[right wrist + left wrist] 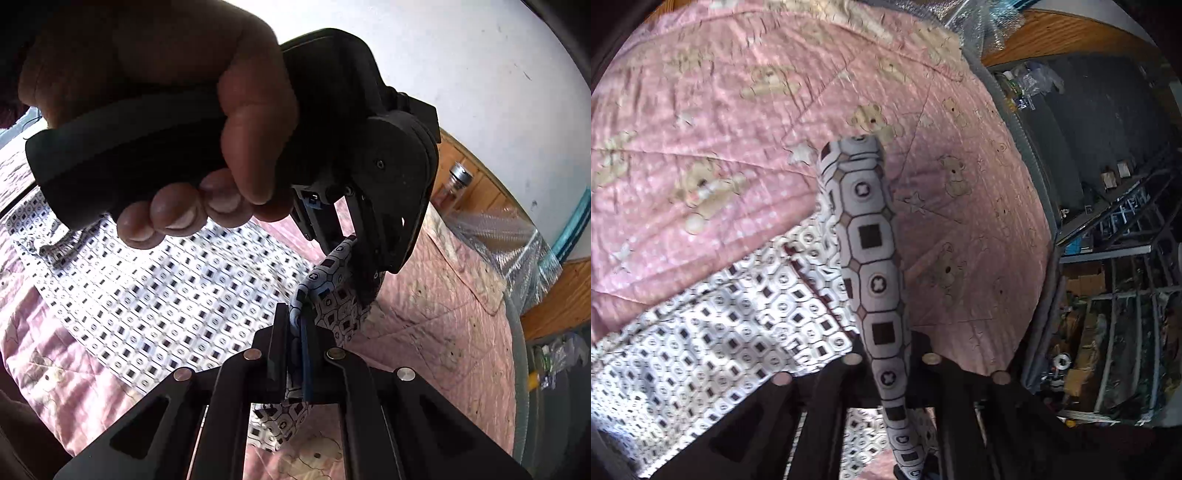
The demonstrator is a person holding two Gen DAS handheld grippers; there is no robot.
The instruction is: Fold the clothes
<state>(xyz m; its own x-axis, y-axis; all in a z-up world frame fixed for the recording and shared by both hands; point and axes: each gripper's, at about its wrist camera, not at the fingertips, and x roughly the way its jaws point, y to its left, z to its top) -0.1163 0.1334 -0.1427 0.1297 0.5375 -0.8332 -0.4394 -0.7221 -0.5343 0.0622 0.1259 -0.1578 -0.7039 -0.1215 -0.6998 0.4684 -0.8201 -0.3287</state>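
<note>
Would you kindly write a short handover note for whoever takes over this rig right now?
Left tongs: shut on a raised edge of the white garment with dark geometric print.
Right tongs: shut on the same edge, close beside the left pair.
The rest of the garment lies spread on the pink quilted bedspread with teddy bears.
Done: edge gripped and lifted by both.
Left: carry the edge across to make the fold, release, then smooth; no finished fold is visible yet.

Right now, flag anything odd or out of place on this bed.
A glass jar stands at the wooden edge beyond the pink quilt, unrelated to folding. Otherwise only the patterned garment, clamped by both tools.
</note>
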